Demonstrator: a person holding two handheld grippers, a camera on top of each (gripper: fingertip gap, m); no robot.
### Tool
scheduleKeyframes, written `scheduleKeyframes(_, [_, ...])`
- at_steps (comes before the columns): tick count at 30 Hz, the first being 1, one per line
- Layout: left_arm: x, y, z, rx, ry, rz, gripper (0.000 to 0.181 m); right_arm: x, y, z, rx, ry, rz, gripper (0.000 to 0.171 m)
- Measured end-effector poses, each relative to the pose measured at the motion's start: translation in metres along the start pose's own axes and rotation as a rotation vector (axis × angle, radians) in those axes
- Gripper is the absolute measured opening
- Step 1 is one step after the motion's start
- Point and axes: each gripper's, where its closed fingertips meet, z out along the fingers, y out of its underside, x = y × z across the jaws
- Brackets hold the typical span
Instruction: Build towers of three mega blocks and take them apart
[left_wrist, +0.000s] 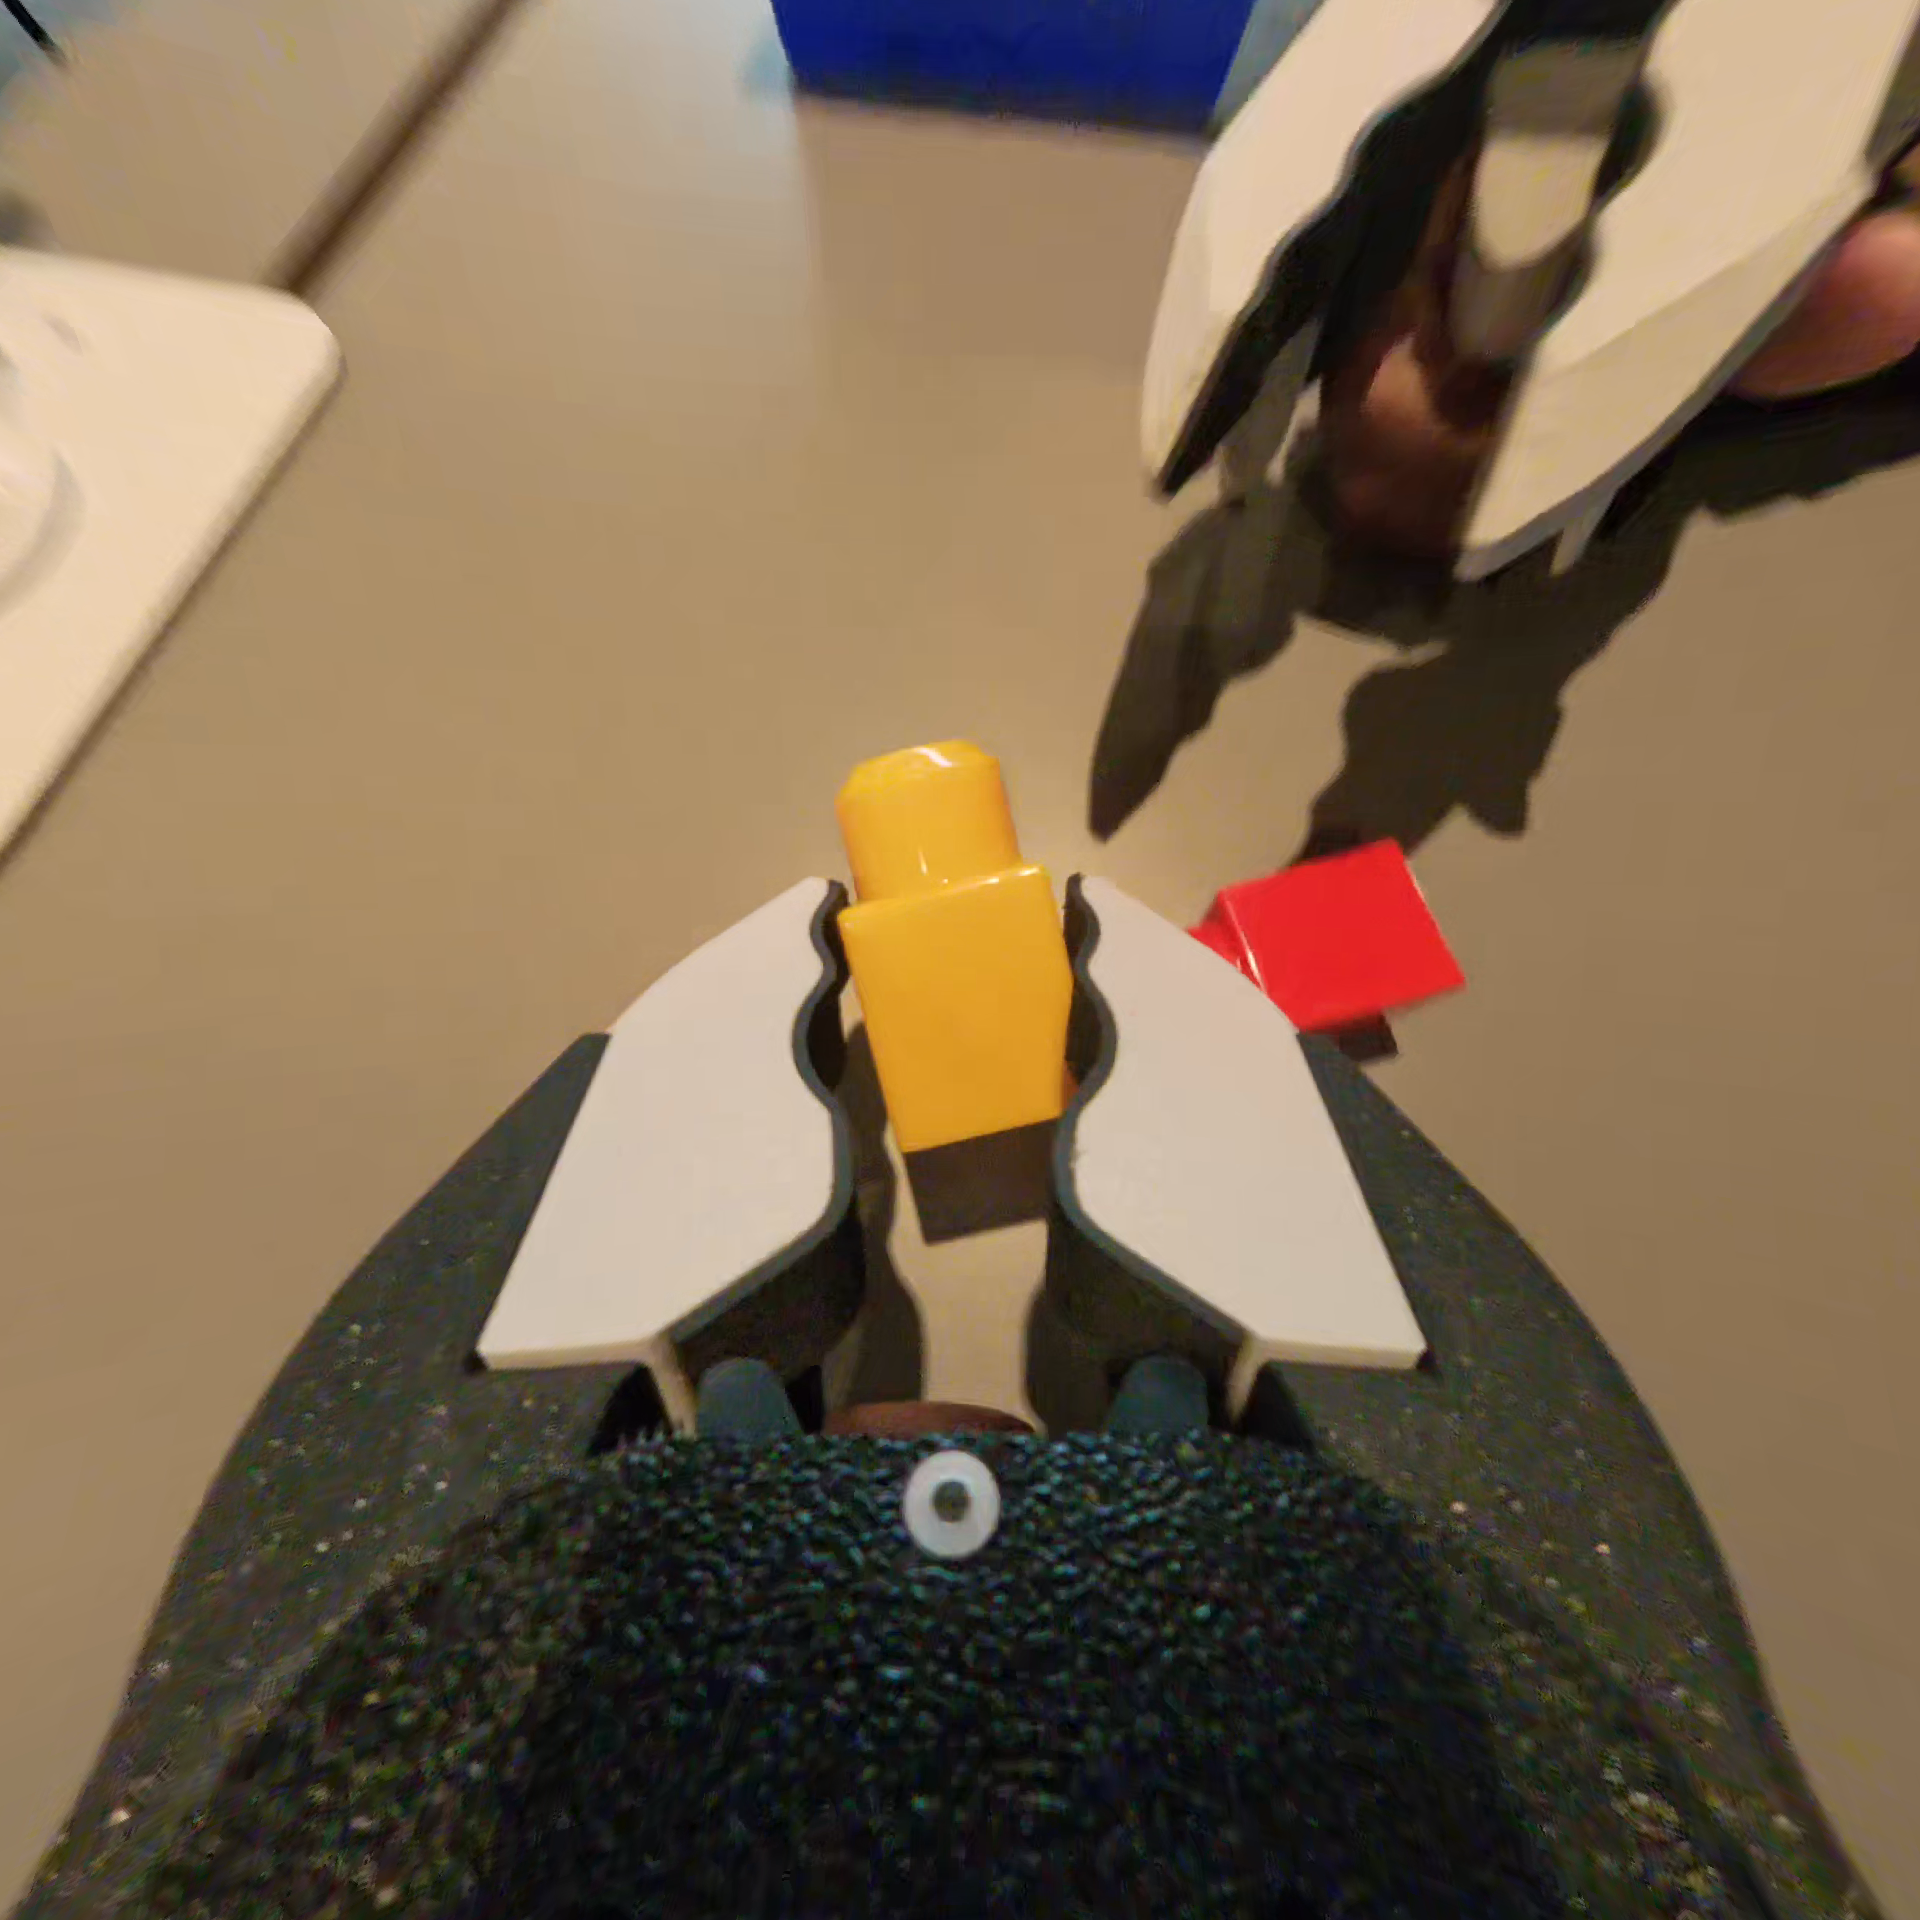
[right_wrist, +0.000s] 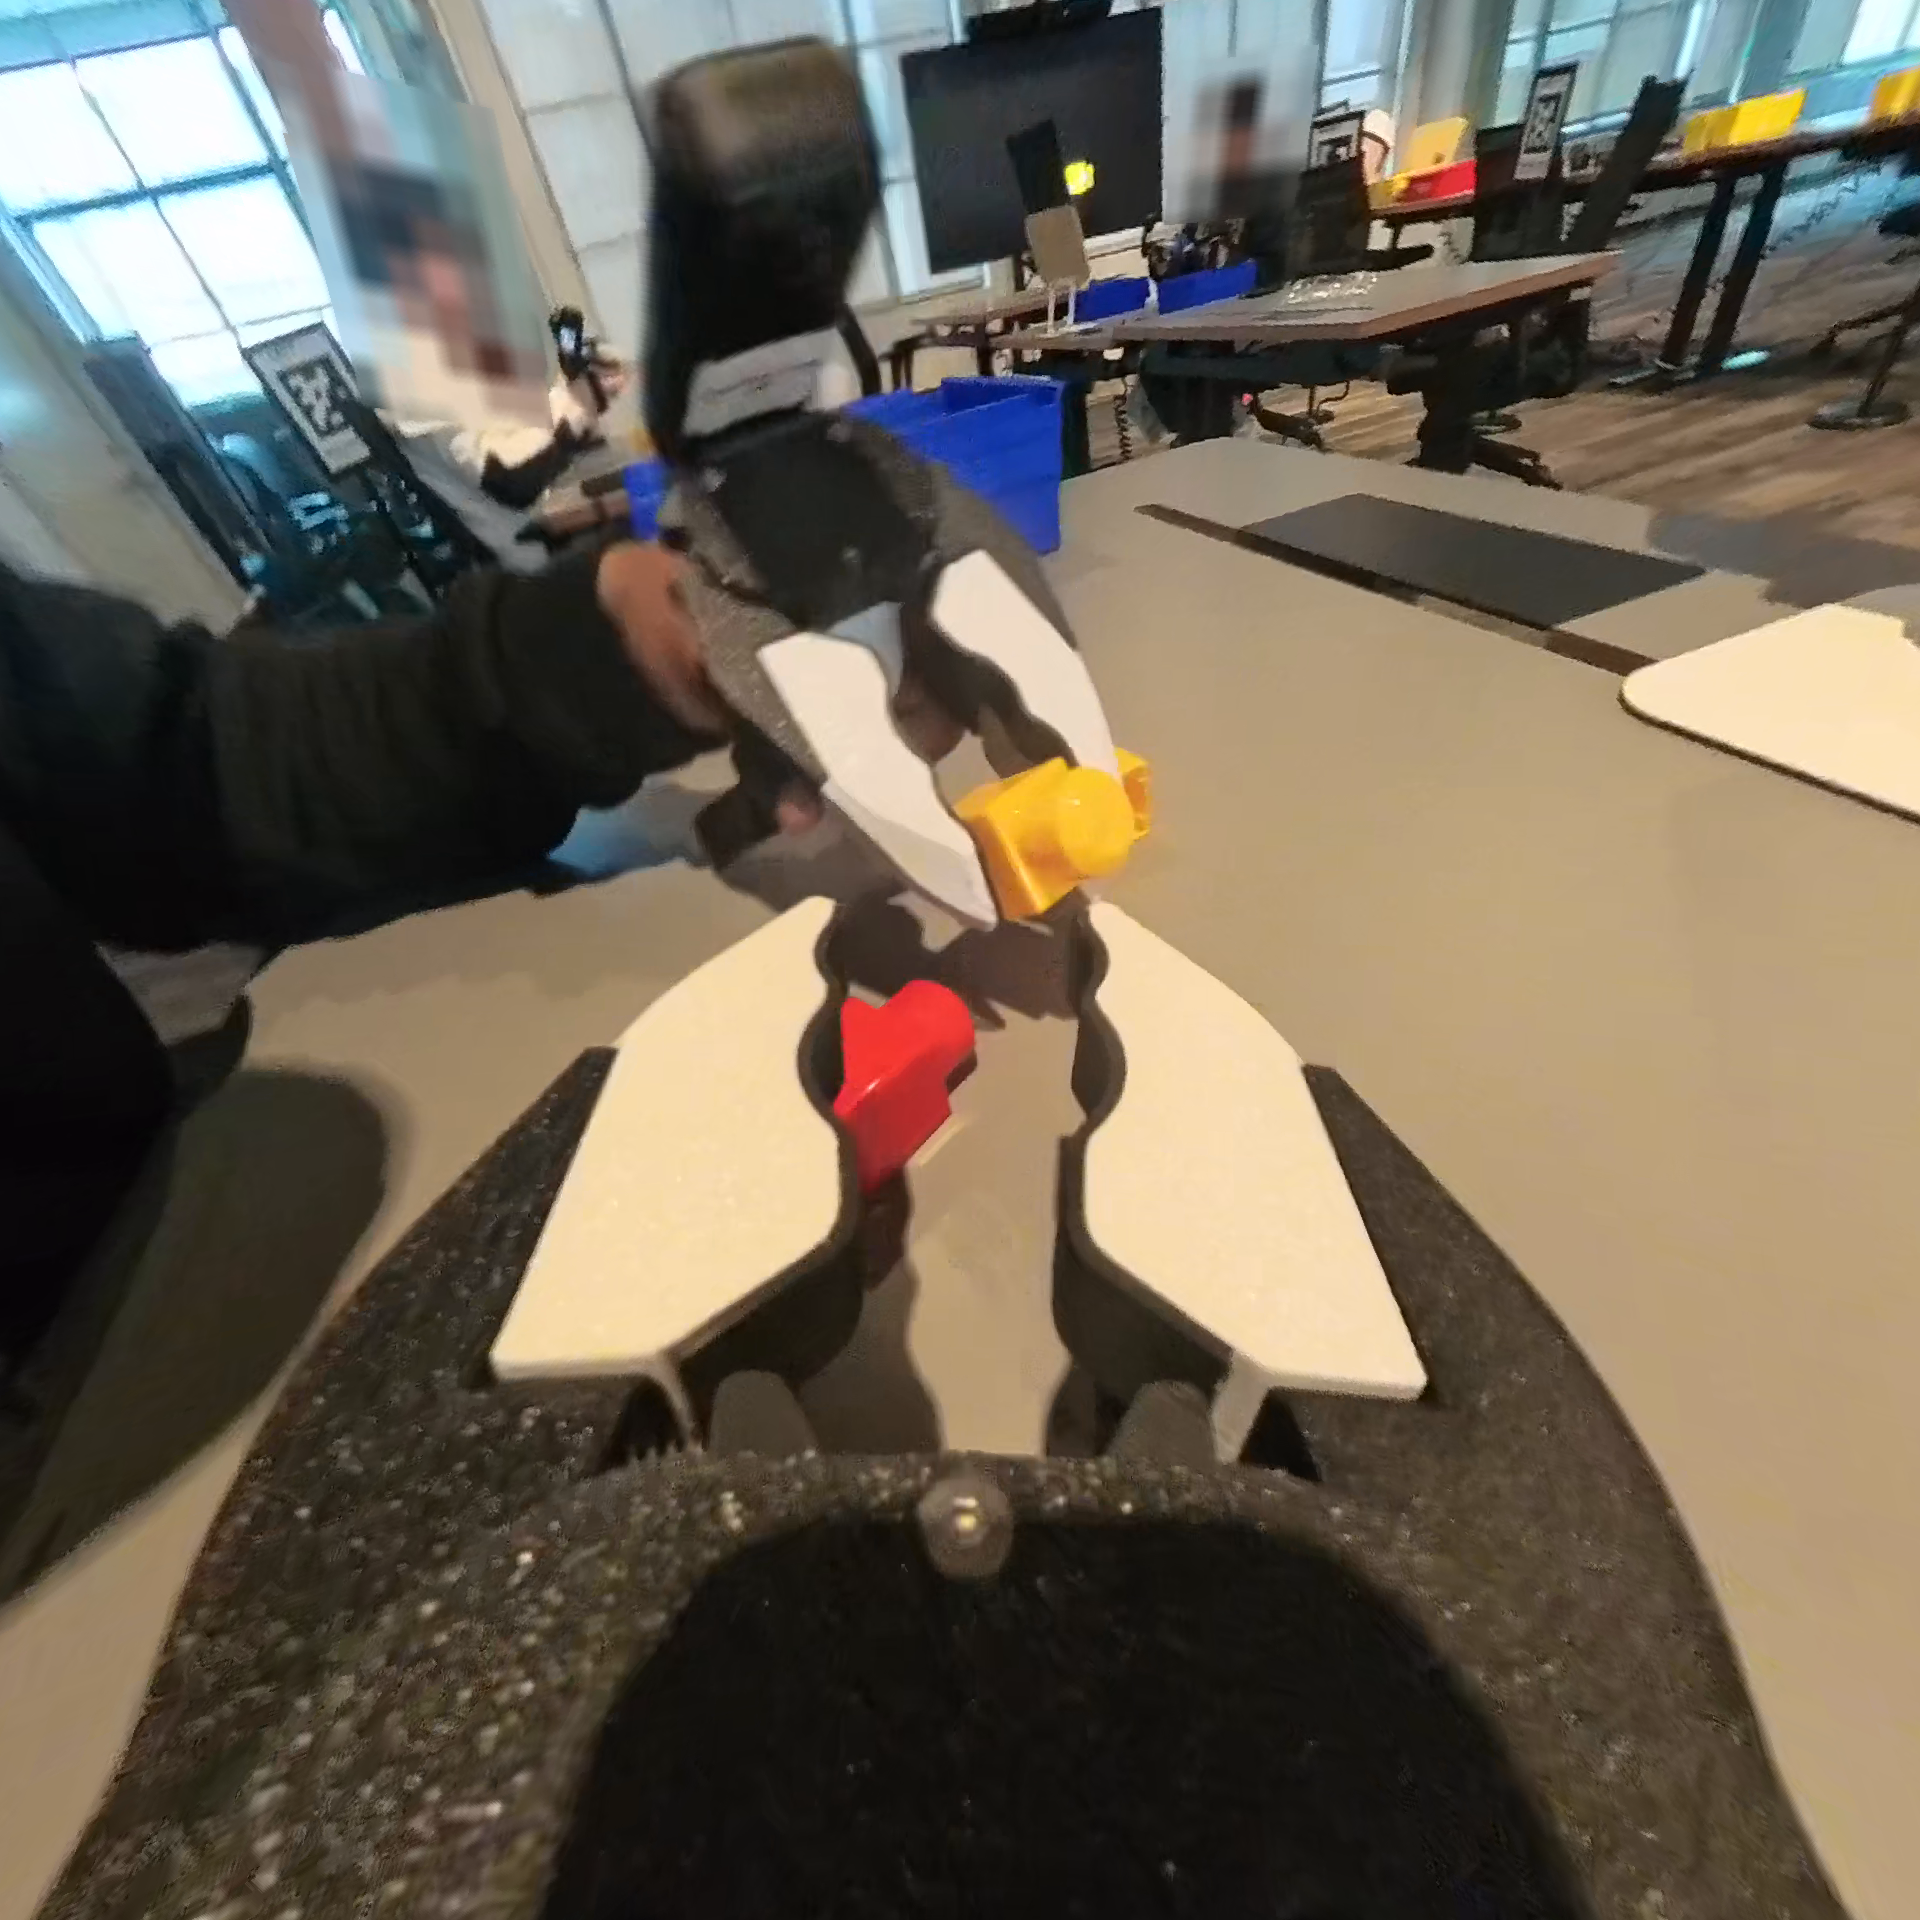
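My left gripper (left_wrist: 954, 894) is shut on a yellow block (left_wrist: 956, 1018) and holds it above the grey table (left_wrist: 623, 675), stud pointing forward. A red block (left_wrist: 1340, 935) lies tipped over on the table just to its right. My right gripper (left_wrist: 1340, 499) hovers blurred at the upper right, open and empty. In the right wrist view, my right gripper (right_wrist: 961, 914) is open above the red block (right_wrist: 899, 1070), which shows near its left finger. Beyond it, the left gripper (right_wrist: 1049, 842) holds the yellow block (right_wrist: 1060, 831).
A blue bin (right_wrist: 987, 436) stands at the table's far edge. A white board (left_wrist: 125, 468) lies at the left of the left wrist view. A black mat (right_wrist: 1455, 561) lies farther back. A person's dark sleeve (right_wrist: 260, 748) reaches in from the left. Other desks stand behind. Tip to tip, the grippers are about 8 cm apart.
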Motion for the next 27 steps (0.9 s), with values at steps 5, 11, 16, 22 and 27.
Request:
scheduleKeyframes(5, [0.000,-0.009,0.001,0.119,-0.240,0.197,0.039,0.020,-0.009,0.021,0.030,0.012,0.225,0.044])
scheduleKeyframes(11, [-0.001,-0.008,-0.004,0.129,-0.429,0.304,0.039,0.022,-0.005,0.048,-0.029,-0.101,0.435,0.055])
scheduleKeyframes(16, [-0.005,-0.019,-0.010,0.176,-0.519,0.321,0.039,0.017,0.002,0.064,-0.098,-0.131,0.443,0.045])
scheduleKeyframes(22, [-0.015,-0.010,-0.014,0.115,-0.573,0.335,0.041,0.019,0.003,0.075,-0.163,-0.084,0.295,0.032])
scheduleKeyframes(27, [-0.018,-0.010,-0.023,0.131,-0.500,0.252,0.054,0.037,0.010,0.062,-0.436,0.067,0.034,0.032])
